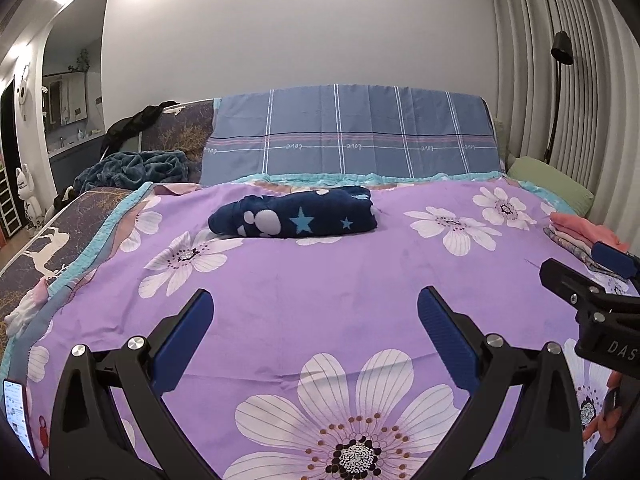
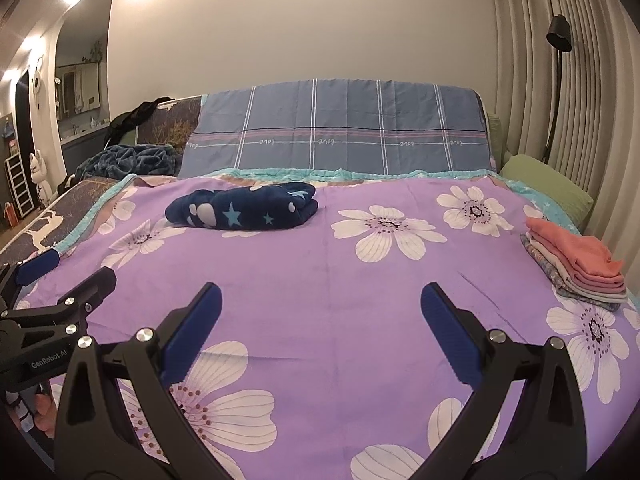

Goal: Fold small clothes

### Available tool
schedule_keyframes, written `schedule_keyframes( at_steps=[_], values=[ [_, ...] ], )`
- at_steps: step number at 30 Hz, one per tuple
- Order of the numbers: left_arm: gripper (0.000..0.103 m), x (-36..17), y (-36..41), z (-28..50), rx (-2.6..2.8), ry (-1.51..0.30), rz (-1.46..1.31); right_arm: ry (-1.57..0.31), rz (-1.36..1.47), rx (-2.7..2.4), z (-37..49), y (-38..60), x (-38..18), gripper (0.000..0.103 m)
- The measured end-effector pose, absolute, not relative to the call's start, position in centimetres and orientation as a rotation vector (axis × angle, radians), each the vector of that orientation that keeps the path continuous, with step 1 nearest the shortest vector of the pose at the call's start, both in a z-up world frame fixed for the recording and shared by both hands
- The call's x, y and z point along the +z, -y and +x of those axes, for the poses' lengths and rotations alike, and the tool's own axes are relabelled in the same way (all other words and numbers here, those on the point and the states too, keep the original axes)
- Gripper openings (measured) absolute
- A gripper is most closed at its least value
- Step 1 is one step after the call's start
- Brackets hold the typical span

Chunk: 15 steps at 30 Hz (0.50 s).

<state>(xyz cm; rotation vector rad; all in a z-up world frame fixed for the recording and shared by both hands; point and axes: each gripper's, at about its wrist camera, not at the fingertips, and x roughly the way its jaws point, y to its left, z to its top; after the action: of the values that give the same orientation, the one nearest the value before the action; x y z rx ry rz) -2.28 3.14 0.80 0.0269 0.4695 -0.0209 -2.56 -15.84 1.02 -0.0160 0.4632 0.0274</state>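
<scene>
A dark blue garment [image 1: 294, 216] with stars and white blobs lies bunched at the far middle of the purple flowered bed cover [image 1: 320, 280]; it also shows in the right wrist view [image 2: 242, 210]. A folded stack of small clothes [image 2: 576, 266] with a pink piece on top sits at the right edge, also in the left wrist view [image 1: 586, 238]. My left gripper [image 1: 314, 300] is open and empty above the cover. My right gripper [image 2: 320, 296] is open and empty beside it; it shows in the left view [image 1: 580, 272], the left one in the right view [image 2: 68, 276].
A blue plaid sheet [image 1: 352, 132] covers the headboard. A green pillow [image 1: 552, 184] lies far right by the curtain and floor lamp [image 1: 560, 52]. A crumpled teal blanket [image 1: 132, 168] and a dark garment lie far left. A phone [image 1: 16, 412] rests at the left edge.
</scene>
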Motion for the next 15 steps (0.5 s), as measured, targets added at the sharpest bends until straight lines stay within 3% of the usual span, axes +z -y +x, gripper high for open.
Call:
schedule_keyframes(
  at_steps=[15],
  values=[
    [0.102,-0.3,-3.3,-1.2,-0.038,-0.507,0.021,-0.502,-0.042,0.022,-1.4,15.2,0.0,0.101]
  ],
)
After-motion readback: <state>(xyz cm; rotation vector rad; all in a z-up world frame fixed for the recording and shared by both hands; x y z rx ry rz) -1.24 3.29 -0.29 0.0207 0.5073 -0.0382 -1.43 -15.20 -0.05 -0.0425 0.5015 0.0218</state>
